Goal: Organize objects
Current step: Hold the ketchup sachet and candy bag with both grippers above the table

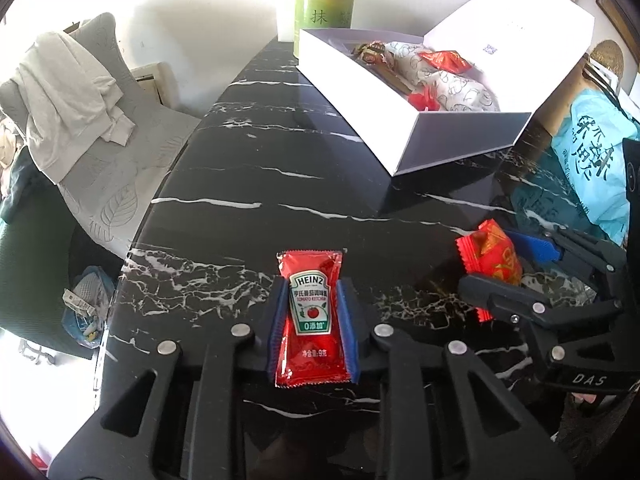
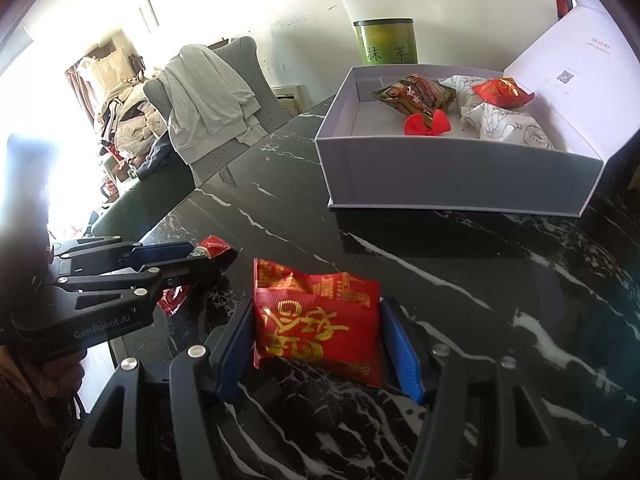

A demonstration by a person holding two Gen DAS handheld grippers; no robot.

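Red Heinz ketchup sachet [image 1: 310, 320], pinched in left gripper [image 1: 312, 322] jaws; red-gold foil snack packet [image 2: 318, 328], clamped in right gripper [image 2: 320, 338]: lift both clear of worktop, carry toward one o'clock, release inside white open cardboard box [image 2: 460, 176].

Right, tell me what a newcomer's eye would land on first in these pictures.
First the two bright red packets: a Heinz ketchup sachet clamped in the left hand-held gripper, and a red-and-gold snack packet clamped in the right hand-held gripper, both low over the black marble table. Beyond them, the open white box already holds several wrapped snacks, with a green tea tin behind it.
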